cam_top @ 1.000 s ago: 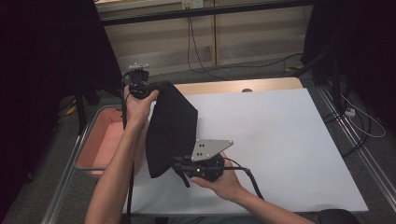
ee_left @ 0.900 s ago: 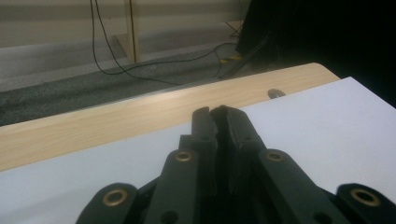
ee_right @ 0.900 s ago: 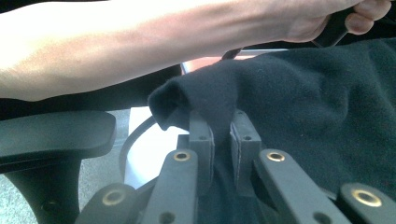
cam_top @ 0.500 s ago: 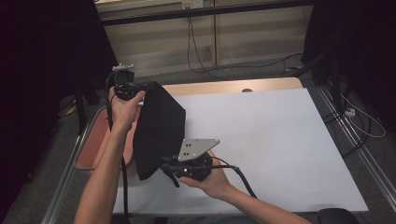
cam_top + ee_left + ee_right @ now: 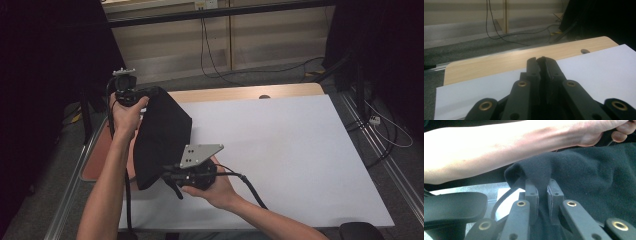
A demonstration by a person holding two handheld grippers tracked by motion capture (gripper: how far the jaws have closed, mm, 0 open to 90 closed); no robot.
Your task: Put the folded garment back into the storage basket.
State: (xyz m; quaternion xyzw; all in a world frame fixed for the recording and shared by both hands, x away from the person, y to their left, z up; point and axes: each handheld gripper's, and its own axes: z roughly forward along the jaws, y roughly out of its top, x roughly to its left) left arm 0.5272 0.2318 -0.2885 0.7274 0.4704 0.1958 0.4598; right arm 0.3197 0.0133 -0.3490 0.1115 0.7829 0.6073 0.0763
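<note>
Hanging between the two grippers, a black fleece cloth (image 5: 162, 137) is drooping in soft folds above the left part of the bench (image 5: 300, 165), its matt, napped surface showing no print or seam. The left gripper (image 5: 131, 95) is holding the cloth's far upper corner; in the left gripper view its jaws are standing pressed together with a thin dark edge of the fabric pinched between them. The right gripper (image 5: 172, 181) is gripping the near lower corner: in the right gripper view a bunched peak of the cloth (image 5: 541, 173) is rising between the clenched jaws, while the person's left forearm (image 5: 499, 147) is crossing above it. A reddish tray (image 5: 95, 160) is lying just beside the bench's left edge, partly hidden by the forearm and the cloth; its contents cannot be made out. White sheeting is covering most of the bench, leaving a bare wooden strip (image 5: 240, 93) along the far edge. To the right of the cloth the white surface is lying open as far as the right edge, where a metal rail (image 5: 385, 165) is running alongside.
</note>
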